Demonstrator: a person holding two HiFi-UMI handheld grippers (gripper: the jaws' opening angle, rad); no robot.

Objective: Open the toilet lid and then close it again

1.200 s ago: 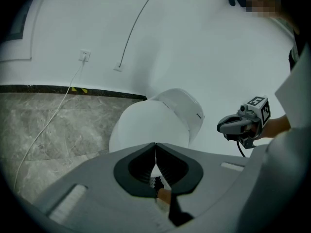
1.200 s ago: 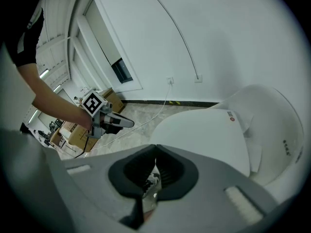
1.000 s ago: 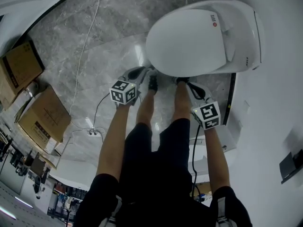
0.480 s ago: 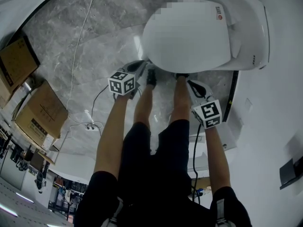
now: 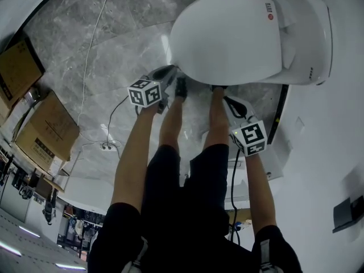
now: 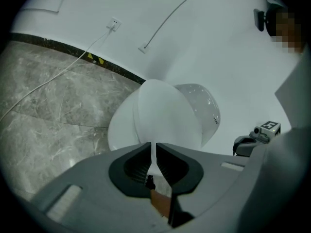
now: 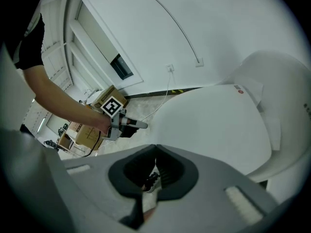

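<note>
toilet lid (image 5: pixel 227 44) is down flat on the bowl, over on the right by the wall; left gripper (image 6: pixel 155 149) and right gripper (image 7: pixel 155 152) are both clenched on nothing, just off its near rim; cardboard boxes (image 5: pixel 48 132) sit at left, can't see inside; compared with a second ago, both grippers have dropped closer to the lid

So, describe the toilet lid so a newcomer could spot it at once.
On the grey marble floor stands a white toilet. Its lid is the broad smooth oval on top, closed. A small red mark near its rear end sets it apart from the shell behind.
</note>
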